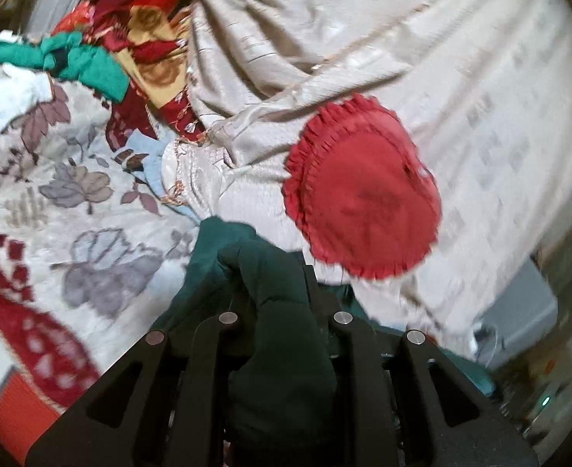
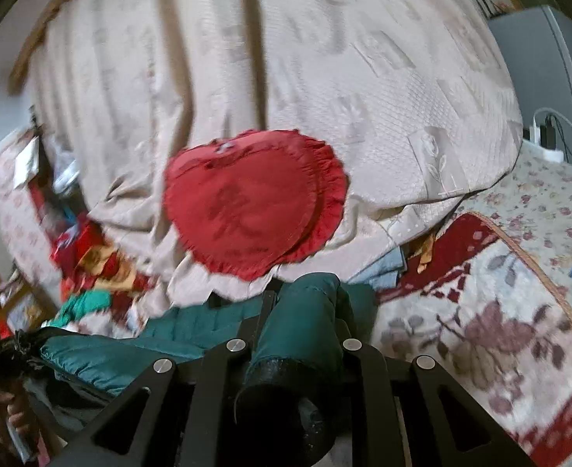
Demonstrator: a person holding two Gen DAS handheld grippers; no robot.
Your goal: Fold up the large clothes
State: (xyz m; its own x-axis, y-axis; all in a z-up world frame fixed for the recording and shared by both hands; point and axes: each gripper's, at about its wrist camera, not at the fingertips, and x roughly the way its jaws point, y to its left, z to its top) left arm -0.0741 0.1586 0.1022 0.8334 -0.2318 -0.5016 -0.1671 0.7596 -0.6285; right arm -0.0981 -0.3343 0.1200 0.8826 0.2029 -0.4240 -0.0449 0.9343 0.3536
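so both wrist views are looking at a red heart-shaped frilled cushion [image 1: 363, 190], i'll use that as the anchor. it's lying on a big cream woven bedspread with a faint rose pattern [image 1: 422, 58] that's bunched up in folds behind and around it

no real containers here, nothing boxed or binned, just loose heaps. up and left of the cushion in the left view there's a pile of red and gold patterned cloth [image 1: 145, 35] with a bright green garment [image 1: 87, 62] and something white [image 1: 9, 97] just beside it. under all that, left of the cushion, a cream rug with grey-mauve leaves and a dark red border [image 1: 71, 202]

the task thing is a dark teal quilted puffer jacket [image 2: 192, 334], sitting right below the cushion in both views, nearest the cameras

left gripper [image 1: 274, 284]: jaws pinched down tight on a bunched fold of the jacket, fabric bulging up between the black fingers and over the linkage. pointing somewhat downward at the cushion

right gripper [image 2: 305, 299]: same deal, clamped closed on a rolled bit of the jacket, maybe a cuff or sleeve end. the rest trails away left toward a hand [image 2: 1, 416] at the frame edge gripping a black handle

everything's a bit motion blurred
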